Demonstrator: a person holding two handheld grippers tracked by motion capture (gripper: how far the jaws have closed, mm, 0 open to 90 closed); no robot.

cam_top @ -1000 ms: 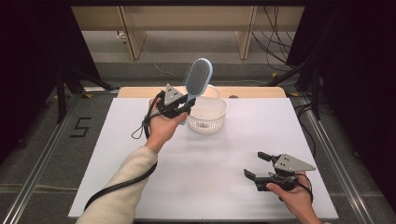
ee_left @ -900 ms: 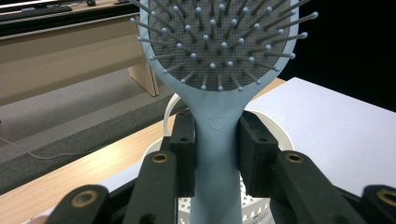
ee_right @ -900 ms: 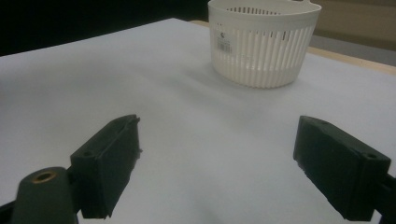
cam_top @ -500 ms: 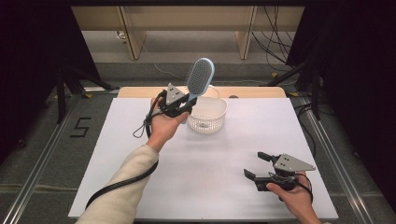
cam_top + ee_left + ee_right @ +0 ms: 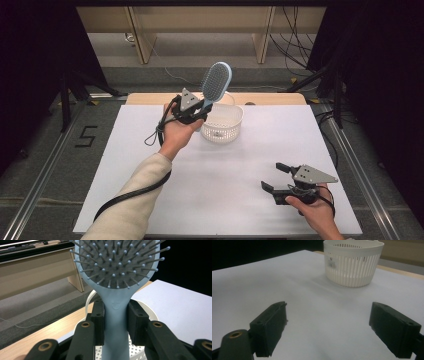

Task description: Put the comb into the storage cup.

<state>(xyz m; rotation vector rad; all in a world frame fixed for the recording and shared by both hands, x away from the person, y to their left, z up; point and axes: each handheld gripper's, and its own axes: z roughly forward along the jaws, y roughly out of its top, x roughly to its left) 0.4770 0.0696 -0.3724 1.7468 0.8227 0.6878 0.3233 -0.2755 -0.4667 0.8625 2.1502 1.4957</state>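
A light blue paddle hairbrush (image 5: 216, 82) (image 5: 116, 270) stands up at a tilt above the white slotted basket (image 5: 223, 123) (image 5: 353, 260). My left gripper (image 5: 200, 107) (image 5: 116, 322) is shut on its handle, with both pads pressed against the sides just below the bristle head. The basket's rim and perforated floor (image 5: 136, 351) lie right beneath the handle in the left gripper view. My right gripper (image 5: 274, 177) (image 5: 328, 330) rests at the table's front right, open, with nothing between its jaws, facing the basket from a distance.
The white table top (image 5: 220, 185) spreads wide between the two hands. A wooden strip (image 5: 270, 98) runs along its far edge, with wooden furniture legs (image 5: 142, 42) and floor cables (image 5: 295, 55) behind. A black cable (image 5: 125, 197) trails from the left gripper along the sleeve.
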